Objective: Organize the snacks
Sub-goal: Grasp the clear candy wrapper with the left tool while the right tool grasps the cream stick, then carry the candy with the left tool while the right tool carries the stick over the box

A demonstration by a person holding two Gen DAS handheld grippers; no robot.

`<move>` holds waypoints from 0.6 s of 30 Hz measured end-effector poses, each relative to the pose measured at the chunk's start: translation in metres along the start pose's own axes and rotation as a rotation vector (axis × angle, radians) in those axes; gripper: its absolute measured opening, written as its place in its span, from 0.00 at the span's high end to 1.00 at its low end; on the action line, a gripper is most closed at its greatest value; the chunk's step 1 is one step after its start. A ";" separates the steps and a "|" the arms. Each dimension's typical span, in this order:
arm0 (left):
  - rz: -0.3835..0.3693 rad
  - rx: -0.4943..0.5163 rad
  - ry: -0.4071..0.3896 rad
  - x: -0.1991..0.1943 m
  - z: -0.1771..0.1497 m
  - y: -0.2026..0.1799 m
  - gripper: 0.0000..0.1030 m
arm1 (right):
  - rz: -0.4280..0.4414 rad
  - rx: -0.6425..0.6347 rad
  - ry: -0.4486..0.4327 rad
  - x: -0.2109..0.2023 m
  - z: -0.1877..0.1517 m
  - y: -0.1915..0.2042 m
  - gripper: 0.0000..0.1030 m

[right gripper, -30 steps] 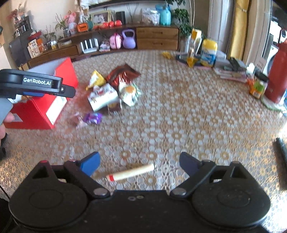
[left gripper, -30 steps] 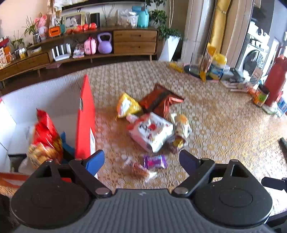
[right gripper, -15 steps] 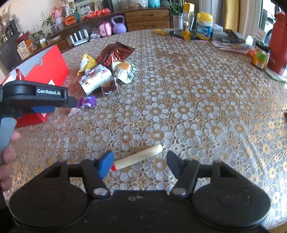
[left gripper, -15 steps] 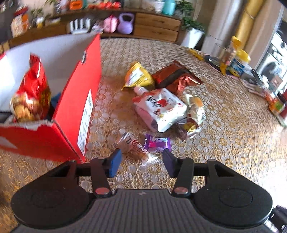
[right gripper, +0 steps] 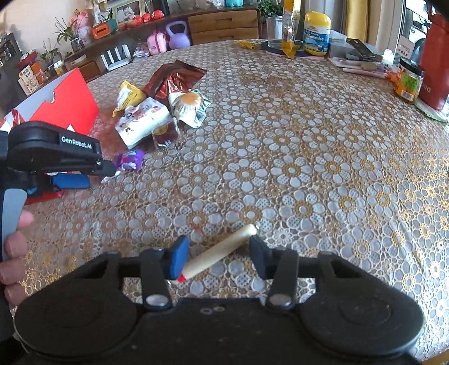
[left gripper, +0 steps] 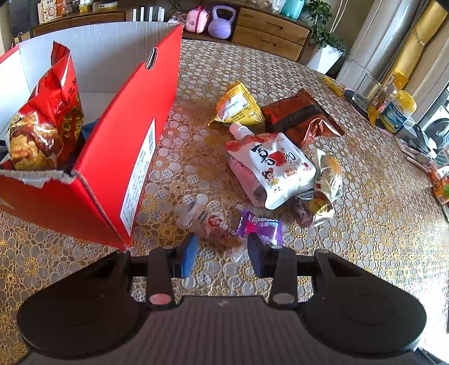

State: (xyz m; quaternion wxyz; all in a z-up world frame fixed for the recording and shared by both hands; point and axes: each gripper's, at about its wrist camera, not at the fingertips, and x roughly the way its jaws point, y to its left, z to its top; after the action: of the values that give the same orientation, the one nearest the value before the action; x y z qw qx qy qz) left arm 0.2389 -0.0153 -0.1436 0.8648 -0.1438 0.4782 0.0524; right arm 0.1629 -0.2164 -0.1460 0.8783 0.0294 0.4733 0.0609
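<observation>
My left gripper [left gripper: 223, 252] is open, its jaws either side of a clear-wrapped snack [left gripper: 217, 228] lying on the table next to a purple candy packet [left gripper: 259, 227]. Beyond lie a white pouch [left gripper: 273, 168], a yellow bag [left gripper: 238, 108], a brown foil bag [left gripper: 301, 115] and a wrapped bun [left gripper: 327, 171]. The red box [left gripper: 120, 157] at the left holds a red chip bag [left gripper: 46, 118]. My right gripper [right gripper: 217, 254] is open around a tan sausage stick [right gripper: 219, 254] on the table. The left gripper [right gripper: 59, 154] shows at the left of the right wrist view.
A lace-patterned cloth covers the table [right gripper: 308, 154]. At the far right stand a gummies jar [right gripper: 317, 33], a glass [right gripper: 275, 32], a small jar [right gripper: 409, 84] and a red thermos [right gripper: 435, 64]. A sideboard [left gripper: 266, 28] with a kettlebell [left gripper: 221, 22] lies beyond.
Both grippers have narrowed from wide open and moved down and forward. The left now straddles the clear-wrapped snack. The right now straddles the sausage stick.
</observation>
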 end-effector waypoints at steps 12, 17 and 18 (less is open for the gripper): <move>-0.010 -0.003 0.008 0.003 0.003 0.004 0.88 | 0.014 -0.030 -0.005 0.001 0.003 0.002 0.91; -0.027 0.014 0.013 -0.004 -0.001 0.007 0.88 | 0.024 -0.021 -0.016 -0.004 0.004 0.000 0.92; -0.031 0.020 0.012 -0.007 -0.002 0.007 0.88 | 0.026 -0.021 -0.021 -0.006 0.004 0.000 0.92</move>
State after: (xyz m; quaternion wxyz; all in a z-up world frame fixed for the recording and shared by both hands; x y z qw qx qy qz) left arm 0.2315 -0.0088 -0.1403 0.8641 -0.1430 0.4814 0.0332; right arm 0.1625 -0.2168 -0.1386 0.8827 0.0269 0.4629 0.0768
